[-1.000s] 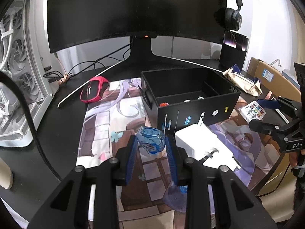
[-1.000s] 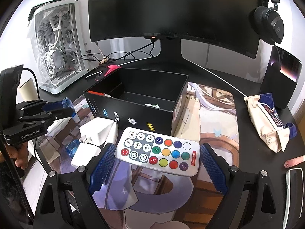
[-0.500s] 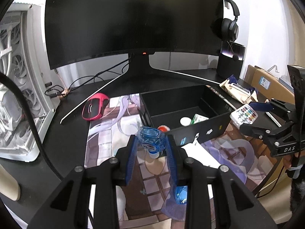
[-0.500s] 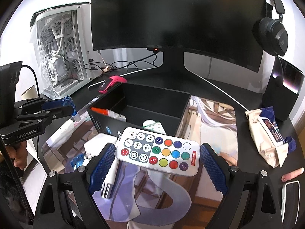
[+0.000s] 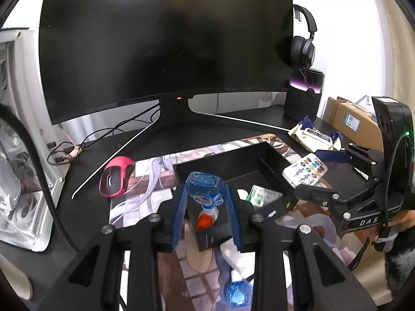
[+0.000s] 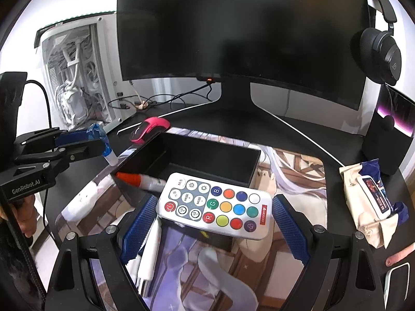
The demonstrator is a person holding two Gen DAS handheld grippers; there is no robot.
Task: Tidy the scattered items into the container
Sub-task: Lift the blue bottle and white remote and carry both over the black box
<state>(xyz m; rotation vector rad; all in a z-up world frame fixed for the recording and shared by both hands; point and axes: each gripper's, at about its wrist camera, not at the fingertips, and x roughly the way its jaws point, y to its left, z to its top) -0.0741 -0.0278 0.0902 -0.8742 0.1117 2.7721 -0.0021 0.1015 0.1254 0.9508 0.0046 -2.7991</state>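
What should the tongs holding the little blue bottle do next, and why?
Probably ease forward a bit, then let go. The left tongs grip the blue bottle at the near wall of the black box, so a short reach should put it over the opening. The right tongs hold the remote close by.

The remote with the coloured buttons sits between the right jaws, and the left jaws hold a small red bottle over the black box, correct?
Not quite: the bottle is blue, not red. The left wrist view shows the left gripper clamped on a small blue bottle above the black box. The rest holds: the right wrist view shows the remote between the right gripper jaws.
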